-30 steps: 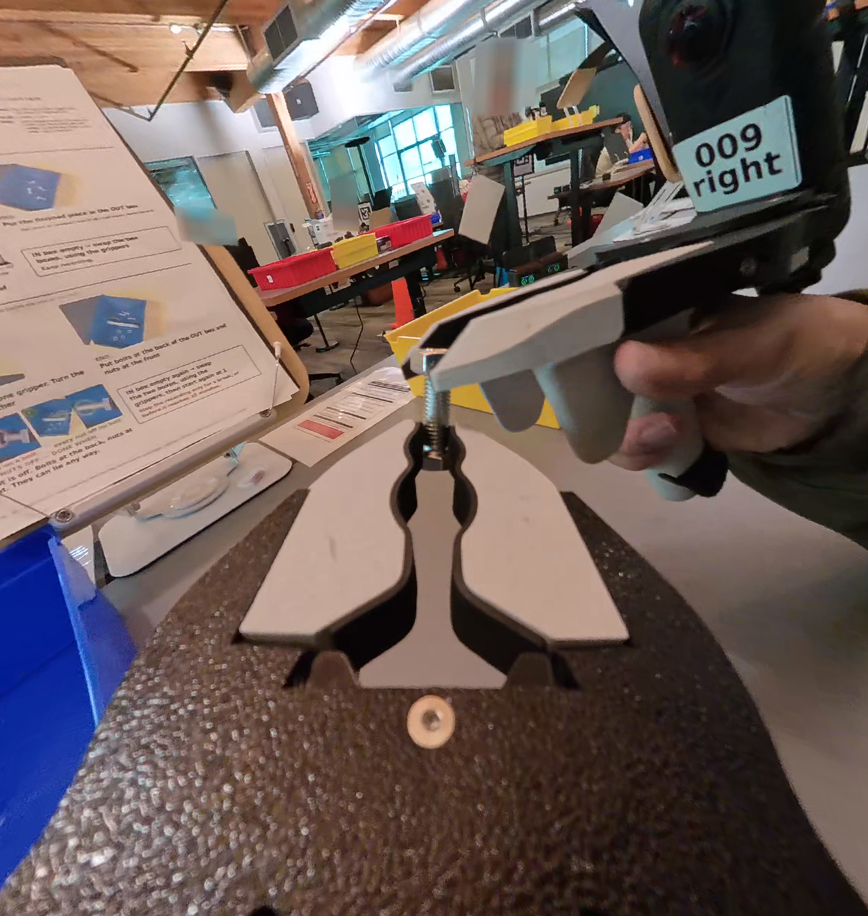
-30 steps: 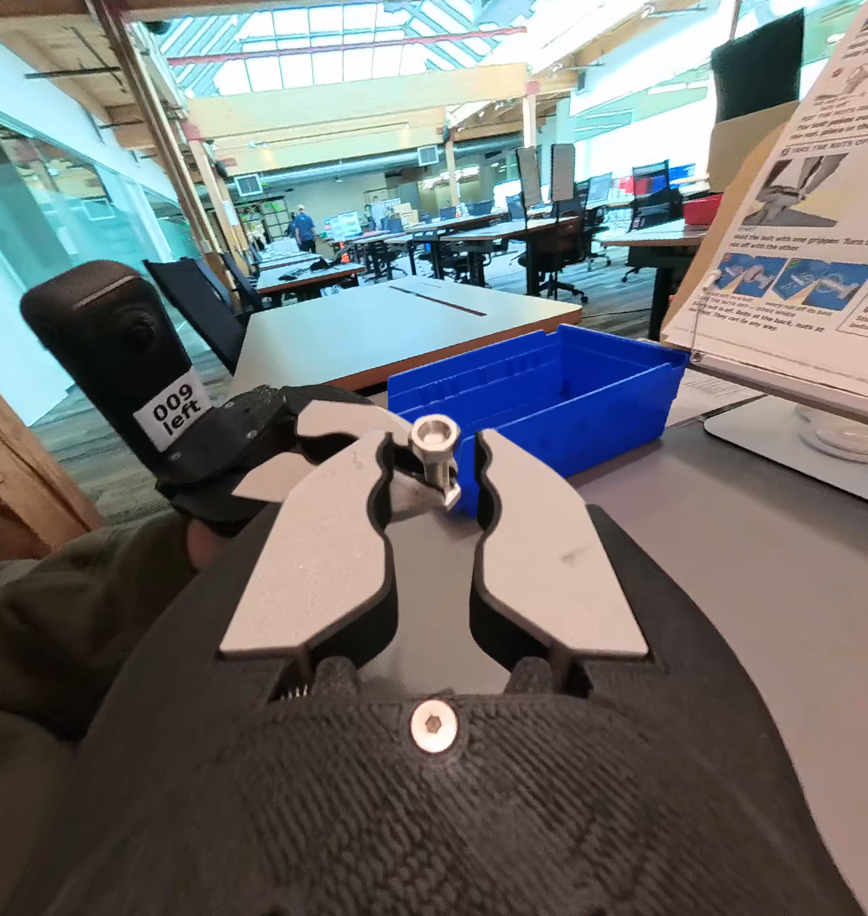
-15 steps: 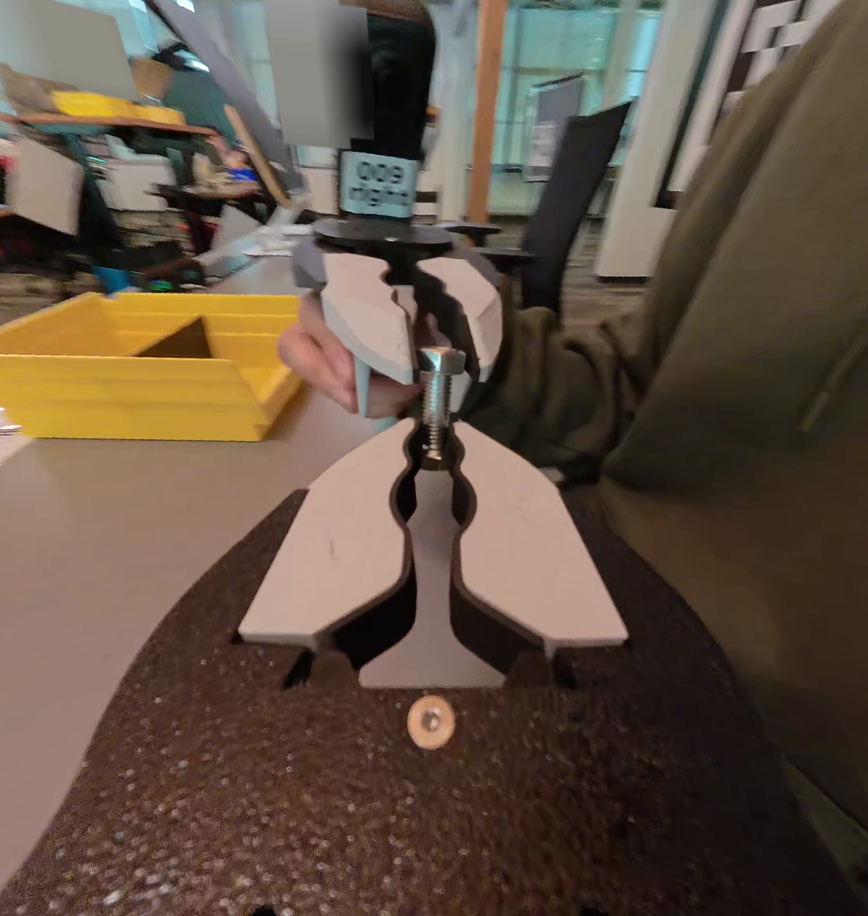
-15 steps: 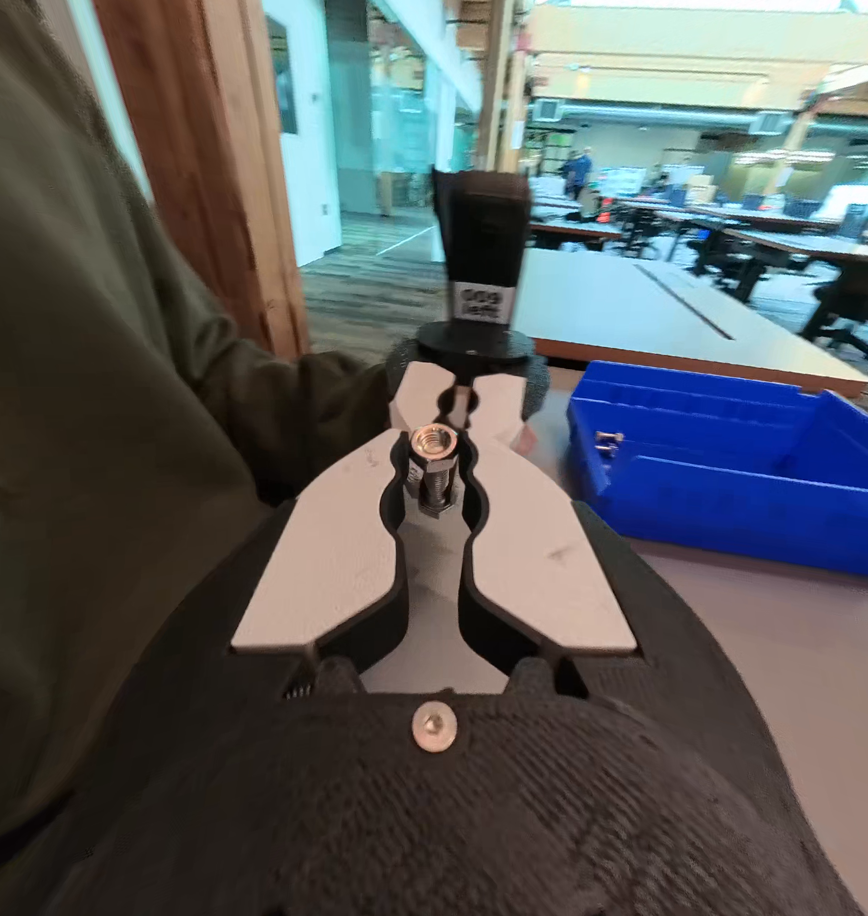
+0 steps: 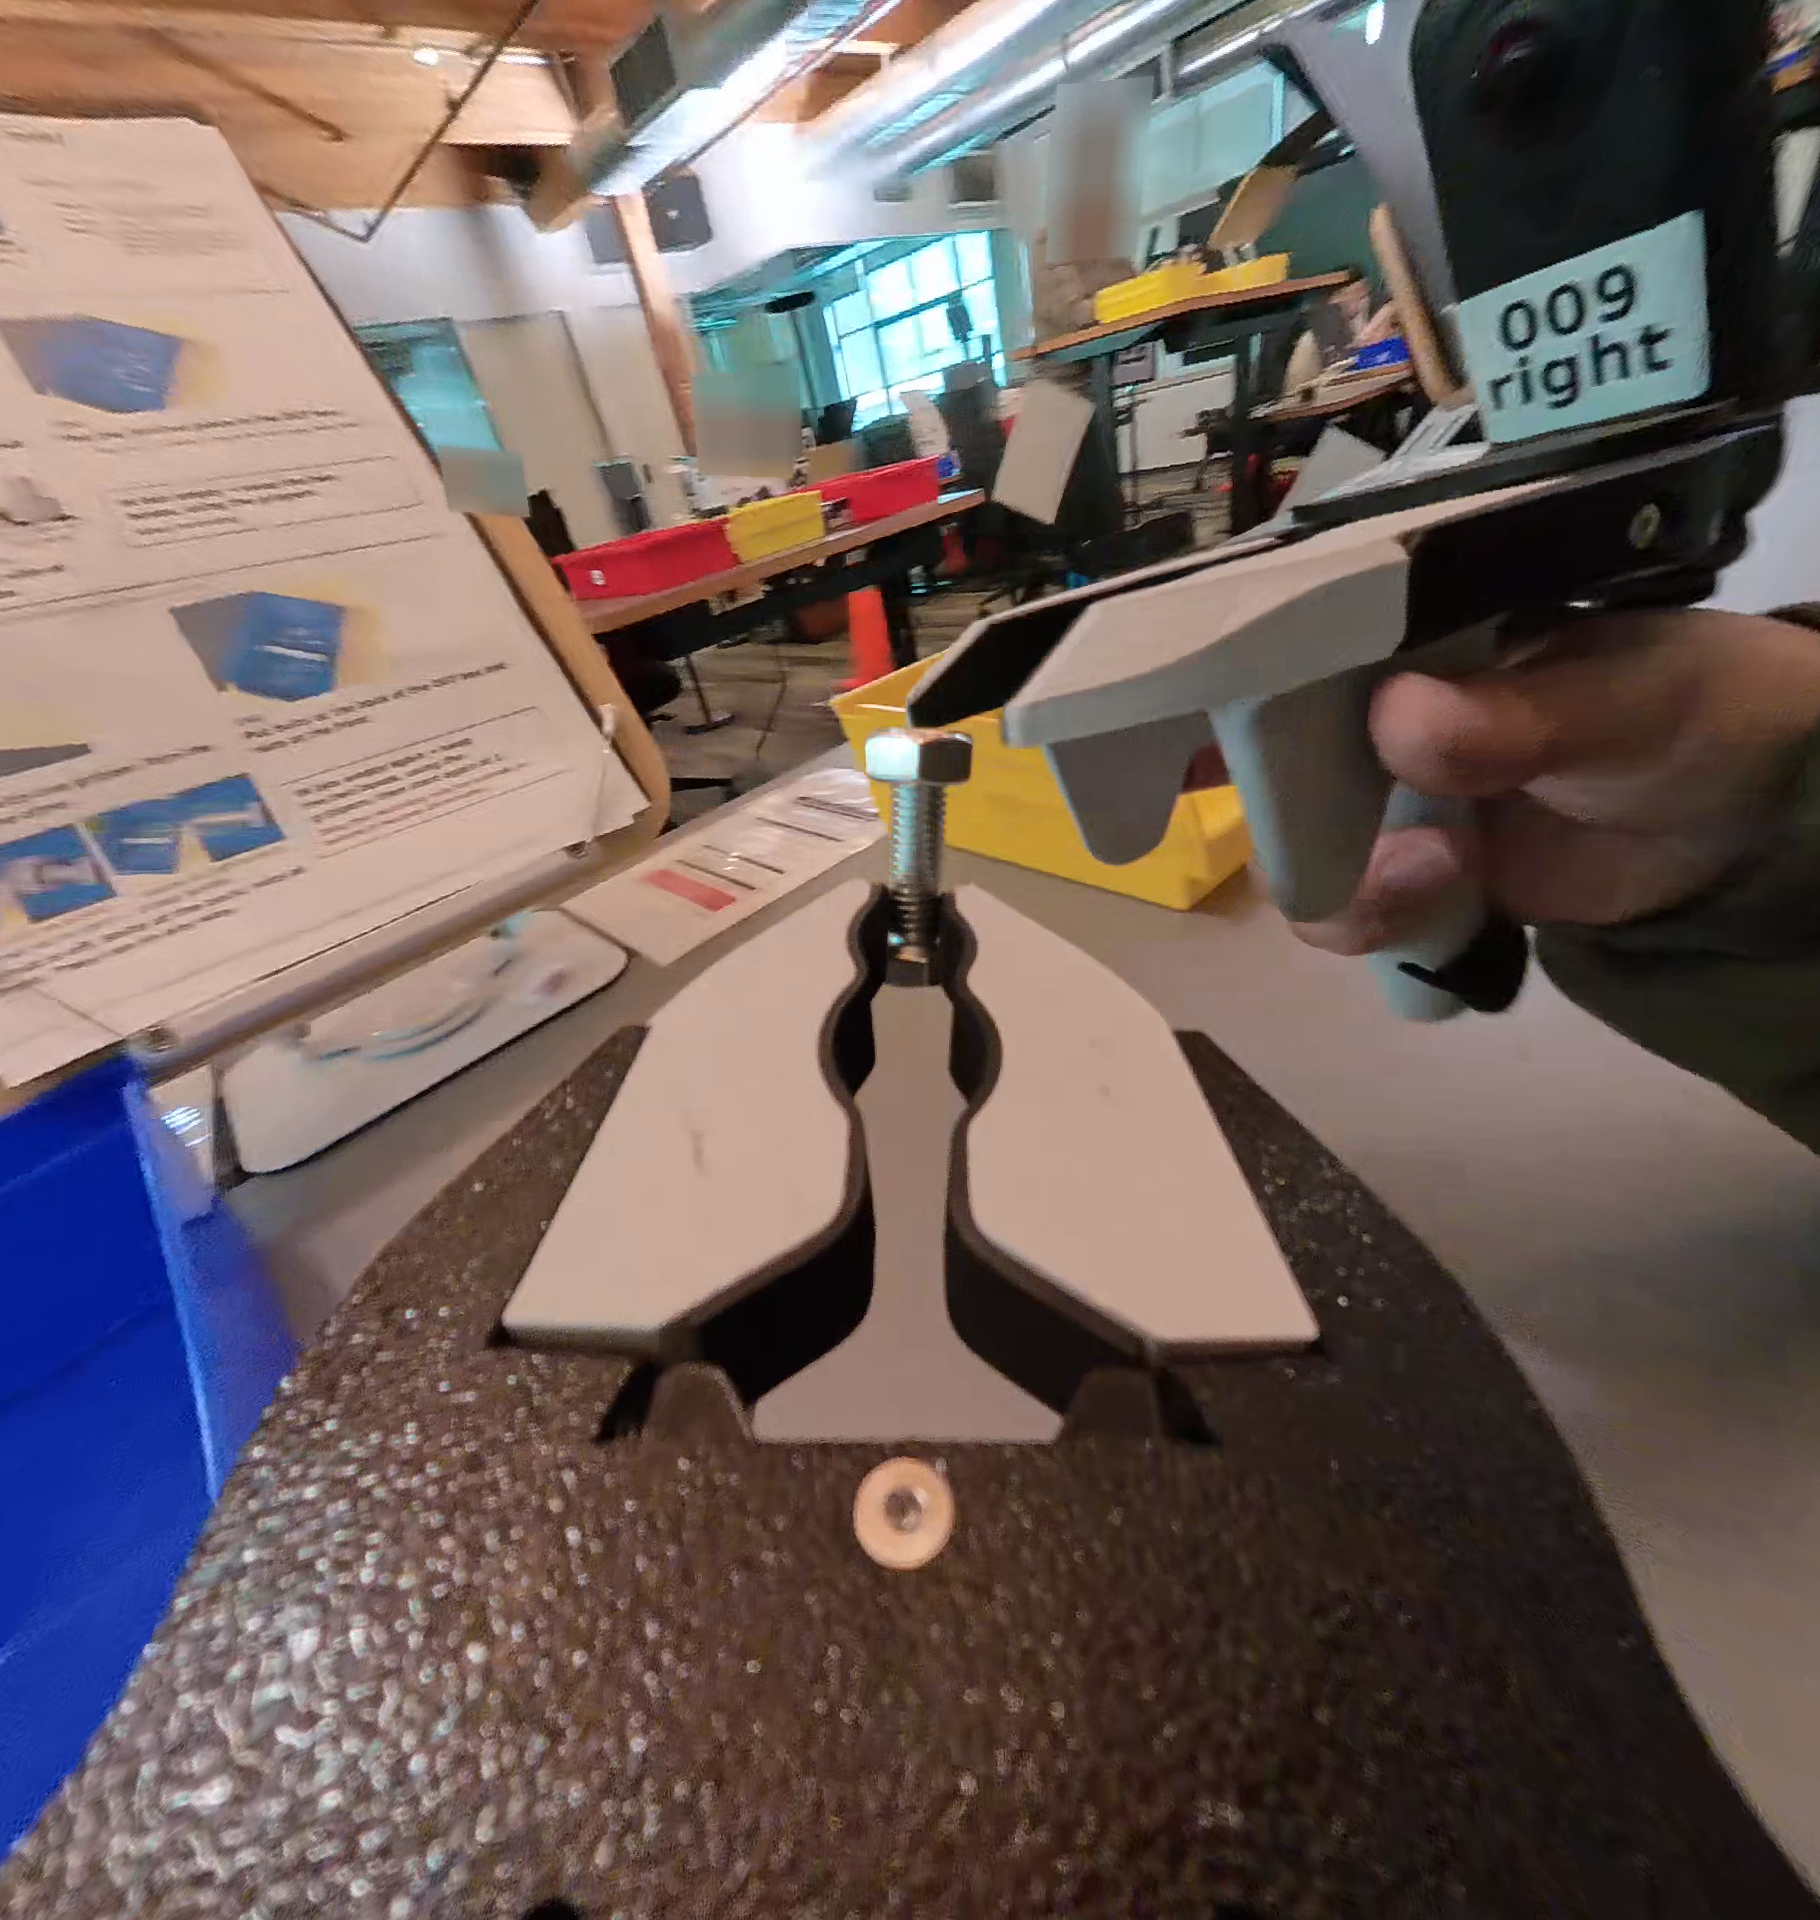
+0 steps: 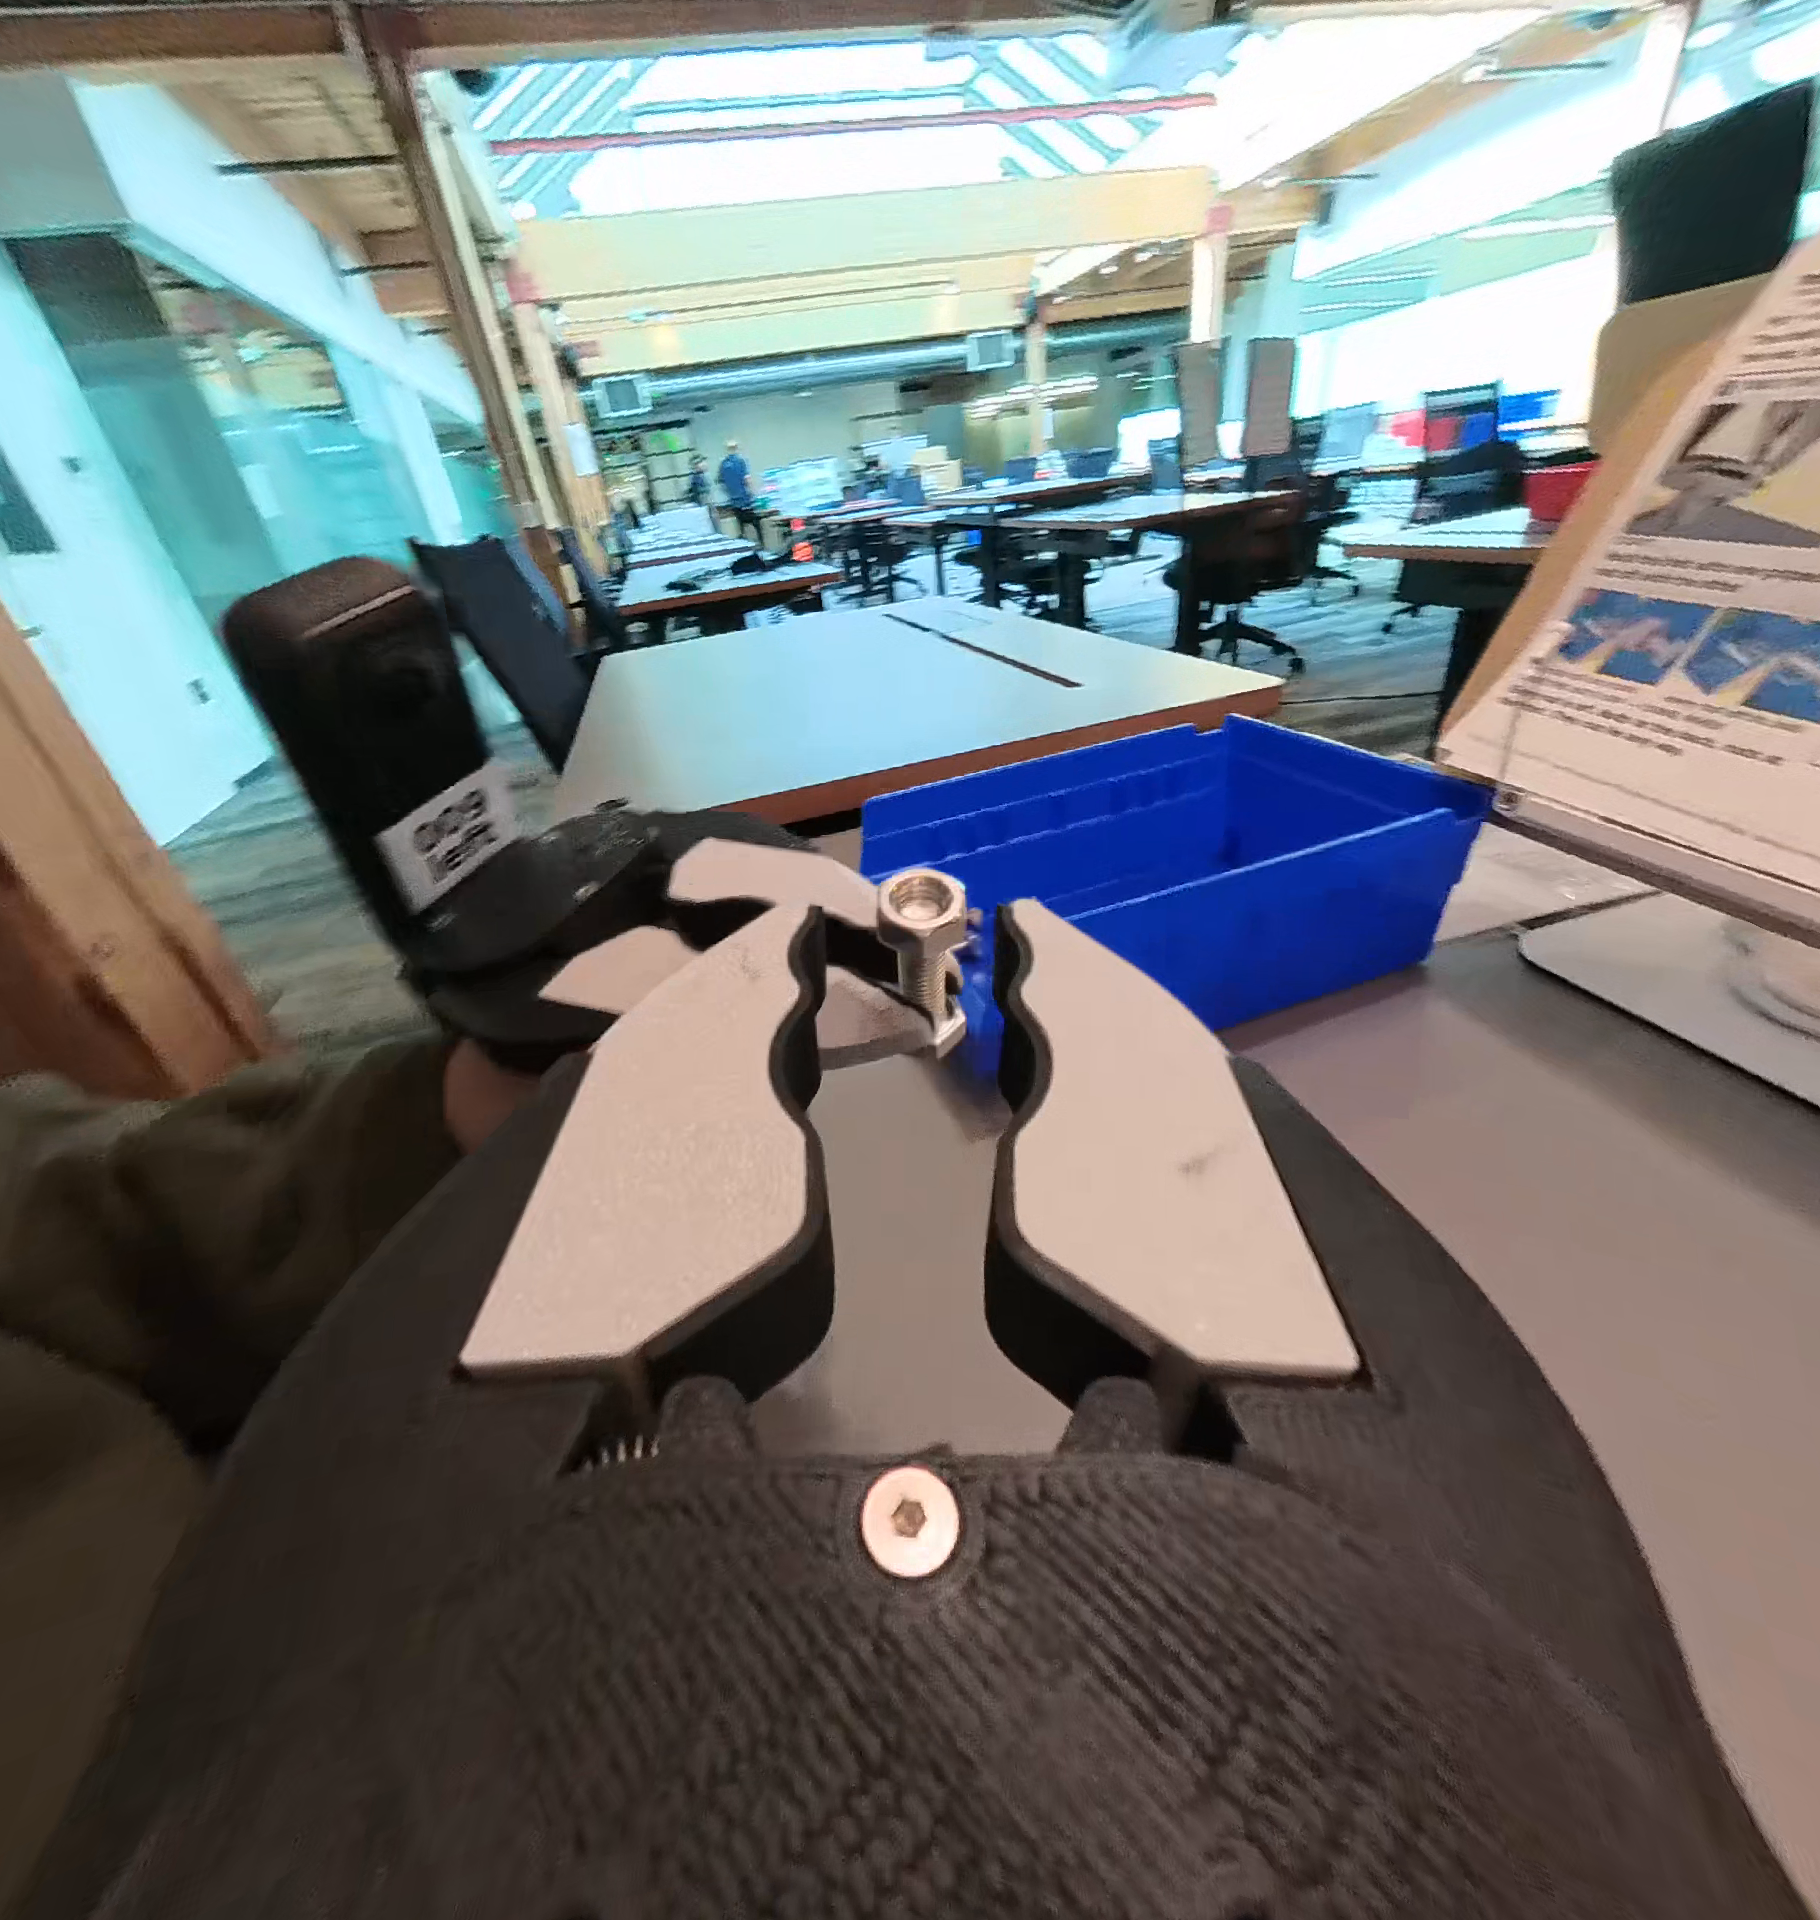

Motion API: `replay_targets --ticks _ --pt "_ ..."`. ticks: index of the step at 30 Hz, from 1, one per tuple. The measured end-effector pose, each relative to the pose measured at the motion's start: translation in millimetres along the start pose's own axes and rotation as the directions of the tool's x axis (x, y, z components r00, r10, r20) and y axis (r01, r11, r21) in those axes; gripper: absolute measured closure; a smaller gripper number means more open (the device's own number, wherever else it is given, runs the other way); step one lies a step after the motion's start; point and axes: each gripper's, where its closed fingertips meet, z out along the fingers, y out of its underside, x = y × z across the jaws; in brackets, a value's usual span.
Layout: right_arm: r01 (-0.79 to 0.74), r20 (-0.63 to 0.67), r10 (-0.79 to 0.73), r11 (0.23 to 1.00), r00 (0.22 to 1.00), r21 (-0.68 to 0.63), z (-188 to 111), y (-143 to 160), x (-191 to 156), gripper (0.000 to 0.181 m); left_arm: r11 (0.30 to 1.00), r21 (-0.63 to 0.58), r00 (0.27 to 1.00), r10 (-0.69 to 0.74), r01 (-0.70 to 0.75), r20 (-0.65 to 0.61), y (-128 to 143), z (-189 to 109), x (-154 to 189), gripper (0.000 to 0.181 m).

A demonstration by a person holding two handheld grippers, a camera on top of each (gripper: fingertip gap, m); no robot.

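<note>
From the left wrist view, a grey table [image 5: 1508, 1195] runs under an open workshop with wooden beams, ducts and further benches carrying red and yellow bins; a yellow bin [image 5: 1051, 821] sits beyond the fingers, a blue bin [image 5: 64, 1351] at the near left, and an instruction sheet [image 5: 210, 582] leans on a stand at the left. The left gripper [image 5: 911, 940] has its fingers drawn together, clamped on the lower end of a bolt [image 5: 914, 831]. The bolt stands upright, long axis vertical, with a nut [image 5: 918, 755] at the top, clear above the table. The right gripper [image 5: 963, 701] reaches in level from the right, held in a hand [image 5: 1571, 790] with a dark green sleeve; its tips sit just beside and slightly above the nut, and whether they touch it cannot be told here. From the right wrist view, the same grey table [image 6: 1560, 1299] leads to the blue bin [image 6: 1197, 883], the instruction sheet [image 6: 1716, 623] at the right, and long rows of desks and chairs under skylights. The right gripper [image 6: 906, 935] has its fingers apart, one either side of the nut [image 6: 919, 912] without gripping it. The bolt [image 6: 927, 977] tilts slightly, nut end uppermost and toward the camera, its lower end pinched in the left gripper [image 6: 885, 1023], which comes in from the left on a green-sleeved arm.
</note>
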Motion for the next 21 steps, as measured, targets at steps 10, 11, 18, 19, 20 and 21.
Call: replay_targets --ticks 10,11,18,19,20,21 --pt "0.057 -0.012 -0.058 0.995 0.998 -0.081 7.3 9.5 -1.0 0.164 0.998 -0.054 0.989 -0.043 0.036 -0.145 5.8 -0.6 16.0 0.172" --pt "0.079 0.052 -0.074 0.993 0.996 -0.086 3.4 10.0 -6.5 0.164 0.995 -0.050 0.959 -0.101 0.091 -0.266 2.9 -4.7 26.1 0.173" --pt "0.210 0.478 -0.156 0.976 0.865 -0.061 -27.1 19.7 -63.5 0.164 0.988 -0.073 0.681 -0.147 0.137 -0.717 -2.5 -40.8 75.2 0.172" --pt "0.213 0.506 -0.158 0.976 0.848 -0.053 -29.9 20.4 -67.5 0.164 0.984 -0.076 0.657 -0.165 0.163 -0.735 -3.9 -42.4 77.9 0.172" --pt "0.203 0.518 -0.153 0.978 0.842 -0.041 -31.5 19.4 -68.8 0.164 0.980 -0.070 0.648 -0.176 0.186 -0.741 -5.1 -42.2 78.9 0.172" --pt "0.190 0.526 -0.143 0.981 0.839 -0.036 -32.8 18.6 -69.1 0.164 0.977 -0.067 0.645 -0.184 0.202 -0.742 -5.3 -41.3 79.4 0.172"
